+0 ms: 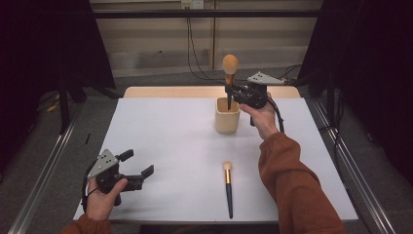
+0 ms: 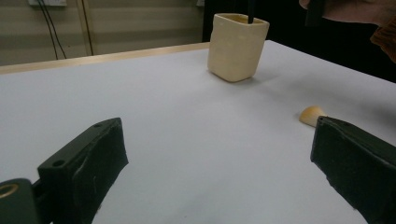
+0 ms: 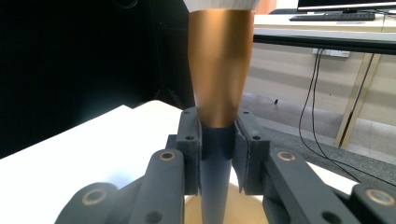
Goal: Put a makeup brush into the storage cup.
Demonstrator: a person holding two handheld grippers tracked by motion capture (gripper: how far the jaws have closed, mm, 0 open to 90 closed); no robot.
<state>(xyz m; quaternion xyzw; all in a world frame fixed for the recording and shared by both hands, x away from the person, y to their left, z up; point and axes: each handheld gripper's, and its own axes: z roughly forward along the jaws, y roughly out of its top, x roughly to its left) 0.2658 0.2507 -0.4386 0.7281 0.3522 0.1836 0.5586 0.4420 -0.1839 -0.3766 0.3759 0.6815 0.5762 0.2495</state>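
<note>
On the bench, far side: your right gripper (image 1: 231,91) has its fingers (image 3: 190,149) clenched on the dark handle of a makeup brush (image 1: 230,73), just below the copper-coloured metal ferrule.
Held brush: it stands upright, rounded orange-tan bristle head on top, the slim tapering handle pointing down into the mouth of the cup (image 1: 227,117); you cannot tell whether its tip touches the cup's bottom.
Cup: a cream, matte, squarish holder with rounded corners and faintly ribbed walls, standing upright right of centre toward the far edge of the bench (image 1: 165,146).
Bench: a smooth, flat, pale sheet over a light wooden top whose far rim shows as a tan strip.
Second brush: a long, slim makeup brush (image 1: 228,187) lies flat near you, right of centre, its pale fluffy tip toward the cup and its dark handle toward the near edge, a gold band between them; it lies well apart from the cup.
Left gripper (image 1: 136,163): it rests in your left hand at the near left corner, its blocky black fingers (image 2: 88,163) released and spread wide with bare bench between them.
Your right sleeve: a rust-orange knit, reaching in from the near right.
</note>
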